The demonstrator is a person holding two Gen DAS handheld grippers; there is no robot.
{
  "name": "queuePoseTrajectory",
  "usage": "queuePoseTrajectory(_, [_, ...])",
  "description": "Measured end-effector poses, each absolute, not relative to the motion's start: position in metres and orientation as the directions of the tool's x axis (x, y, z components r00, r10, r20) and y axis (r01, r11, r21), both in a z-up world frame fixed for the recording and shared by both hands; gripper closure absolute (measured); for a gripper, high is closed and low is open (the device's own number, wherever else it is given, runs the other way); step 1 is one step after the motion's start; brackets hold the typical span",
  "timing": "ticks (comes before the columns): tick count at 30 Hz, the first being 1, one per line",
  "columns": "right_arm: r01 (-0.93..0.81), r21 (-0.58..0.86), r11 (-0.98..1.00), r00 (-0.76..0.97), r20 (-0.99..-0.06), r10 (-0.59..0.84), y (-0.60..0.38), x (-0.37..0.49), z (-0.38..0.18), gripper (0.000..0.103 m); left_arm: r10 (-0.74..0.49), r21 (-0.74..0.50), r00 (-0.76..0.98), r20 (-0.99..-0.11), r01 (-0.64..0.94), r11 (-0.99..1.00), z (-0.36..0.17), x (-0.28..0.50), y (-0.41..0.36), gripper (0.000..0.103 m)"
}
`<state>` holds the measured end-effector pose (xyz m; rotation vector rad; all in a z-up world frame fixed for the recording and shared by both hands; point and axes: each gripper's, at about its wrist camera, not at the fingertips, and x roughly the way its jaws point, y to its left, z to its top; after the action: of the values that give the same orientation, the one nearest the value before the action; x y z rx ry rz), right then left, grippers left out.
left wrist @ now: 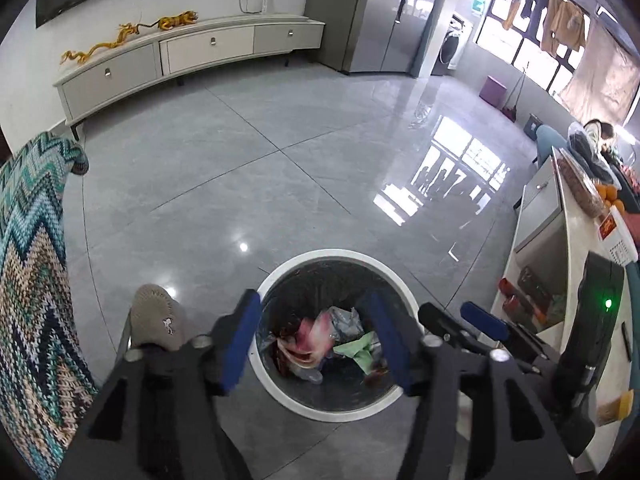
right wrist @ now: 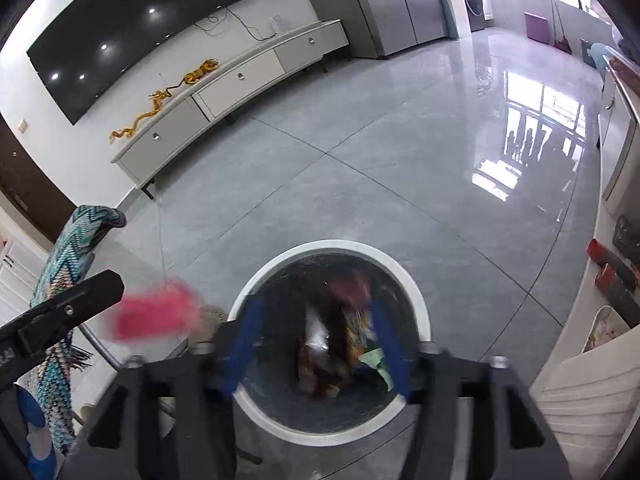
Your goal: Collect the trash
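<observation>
We've got both grippers hovering right over the white-rimmed trash bin (left wrist: 334,336) on the tiled floor (left wrist: 280,152): the left gripper (left wrist: 316,344) has its fingers spread with nothing between them, and the right gripper (right wrist: 316,344) is spread too, with blurry reddish trash (right wrist: 348,284) apparently dropping into the bin. Looks like the drop-off step, with a pink wrapper (left wrist: 308,336) and green paper (left wrist: 356,350) already inside. Next up we'd guess it's pulling back and hunting for more, maybe along the counter edge (left wrist: 560,208) at right.

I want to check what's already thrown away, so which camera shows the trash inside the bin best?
The left wrist view: the trash in the bin is sharp, pink and green pieces distinct. The right wrist view shows it motion-blurred.
</observation>
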<state>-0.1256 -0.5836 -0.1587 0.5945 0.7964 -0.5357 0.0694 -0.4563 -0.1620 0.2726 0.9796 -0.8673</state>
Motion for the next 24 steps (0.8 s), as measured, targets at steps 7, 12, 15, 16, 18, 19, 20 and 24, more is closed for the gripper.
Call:
queuePoseTrajectory(7, [0.644,0.272,0.715,0.586,-0.777,-0.231,-0.578,-0.130,-0.152,0.037,-0.515,-0.171,0.284,-0.808,0.724,0.668,-0.149,0.067,-0.441,0.045])
queuePoseTrajectory(12, [0.607,0.244,0.756,0.619,-0.742,-0.257,-0.555,-0.128,-0.125,0.037,-0.506,-0.135,0.364,-0.782,0.694,0.707,-0.126,0.062,-0.404,0.045])
queuePoseTrajectory(15, [0.581,0.220,0.784,0.645,-0.712,-0.278,-0.536,-0.127,-0.105,0.033,-0.492,-0.120,0.419,-0.763,0.656,0.746,-0.112,0.060,-0.373,0.037])
queuePoseTrajectory(16, [0.573,0.214,0.791,0.653,-0.702,-0.283,-0.530,-0.126,-0.099,0.030,-0.487,-0.117,0.446,-0.751,0.636,0.763,-0.106,0.059,-0.359,0.034])
queuePoseTrajectory(18, [0.548,0.197,0.813,0.675,-0.679,-0.290,-0.512,-0.124,-0.085,0.029,-0.476,-0.113,0.483,-0.735,0.605,0.788,-0.098,0.058,-0.337,0.032])
queuePoseTrajectory(19, [0.535,0.191,0.823,0.684,-0.670,-0.290,-0.504,-0.123,-0.079,0.028,-0.468,-0.113,0.508,-0.723,0.582,0.805,-0.093,0.058,-0.321,0.031])
queuePoseTrajectory(20, [0.520,0.183,0.834,0.695,-0.659,-0.288,-0.495,-0.122,-0.072,0.026,-0.460,-0.110,0.526,-0.715,0.566,0.817,-0.089,0.057,-0.310,0.030])
queuePoseTrajectory(24, [0.452,0.145,0.880,0.736,-0.617,-0.277,-0.453,-0.112,-0.046,0.019,-0.414,-0.087,0.615,-0.671,0.489,0.868,-0.072,0.054,-0.259,0.019])
